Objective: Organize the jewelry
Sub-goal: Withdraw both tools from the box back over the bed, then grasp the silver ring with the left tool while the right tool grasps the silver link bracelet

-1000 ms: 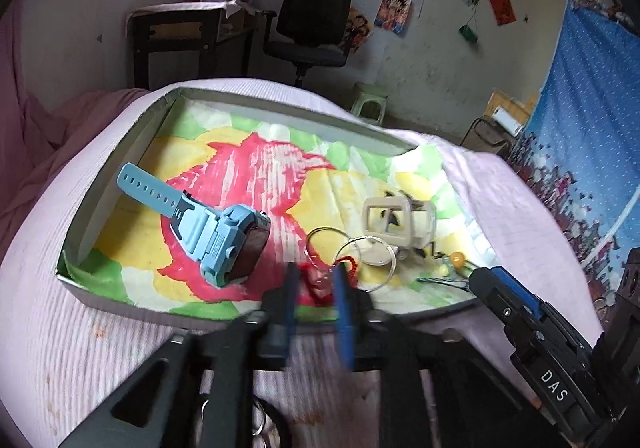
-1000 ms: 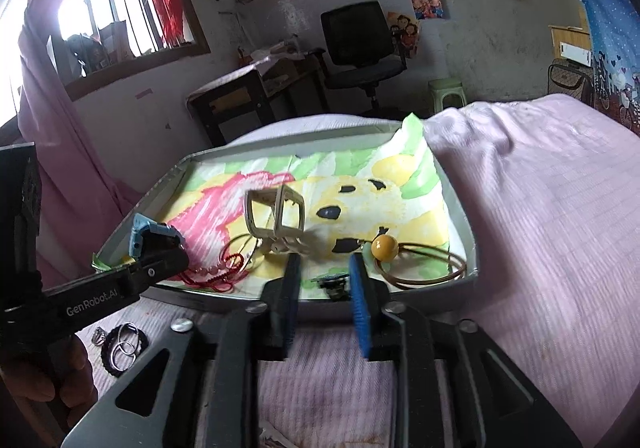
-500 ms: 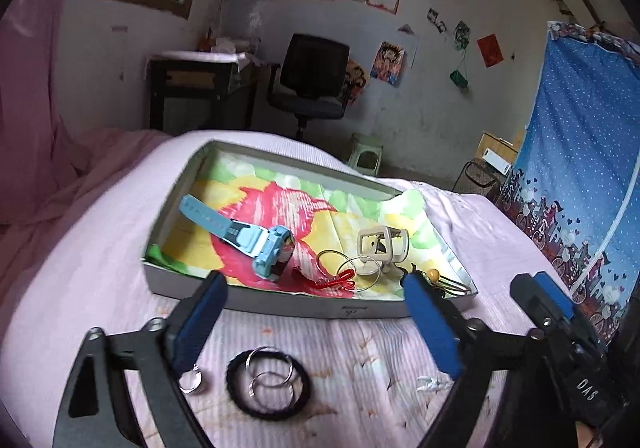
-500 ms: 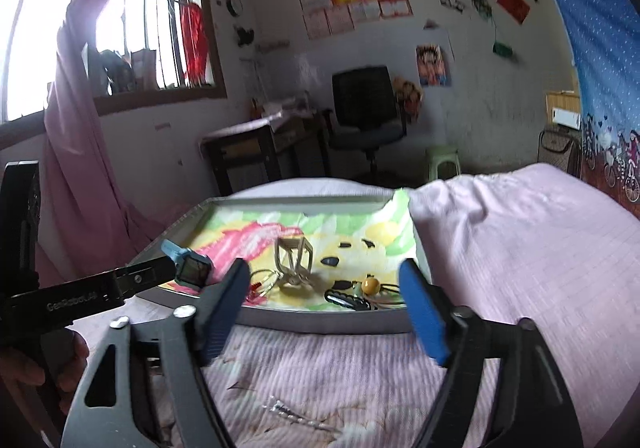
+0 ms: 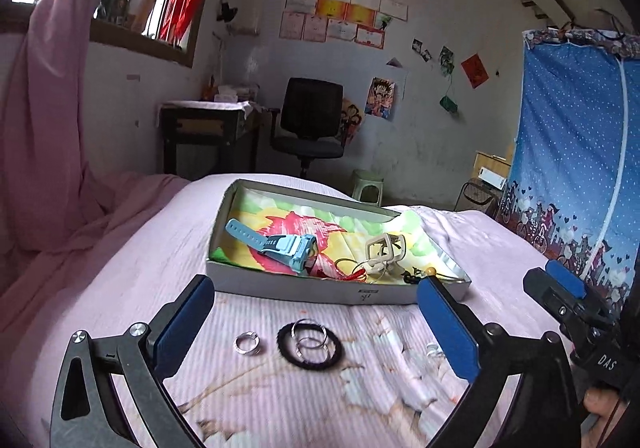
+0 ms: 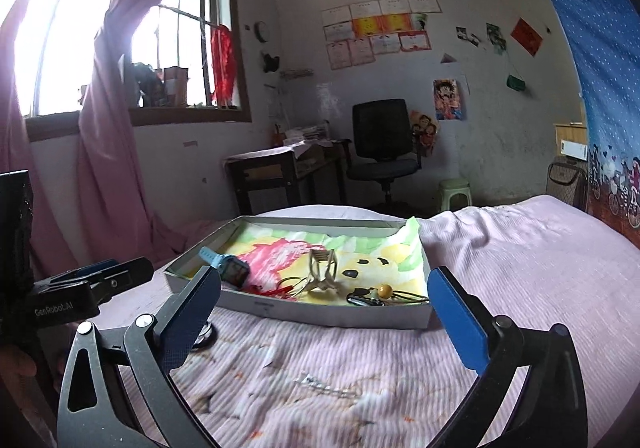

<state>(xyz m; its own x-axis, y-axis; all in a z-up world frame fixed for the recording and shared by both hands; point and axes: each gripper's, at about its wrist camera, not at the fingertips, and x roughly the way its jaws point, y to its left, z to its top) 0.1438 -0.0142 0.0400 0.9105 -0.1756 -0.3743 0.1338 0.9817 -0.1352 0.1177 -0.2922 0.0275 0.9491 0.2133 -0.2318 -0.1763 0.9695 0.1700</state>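
Rings [image 5: 308, 335] and black band [image 5: 310, 345] lie between the wide-apart left gripper [image 5: 316, 322]; right gripper [image 6: 326, 314] gapes empty.

watch [image 5: 280, 246] in tray [image 5: 304, 292] | rings [image 5: 308, 336], hair tie [image 5: 310, 348] before tray, on bed [image 5: 120, 288]
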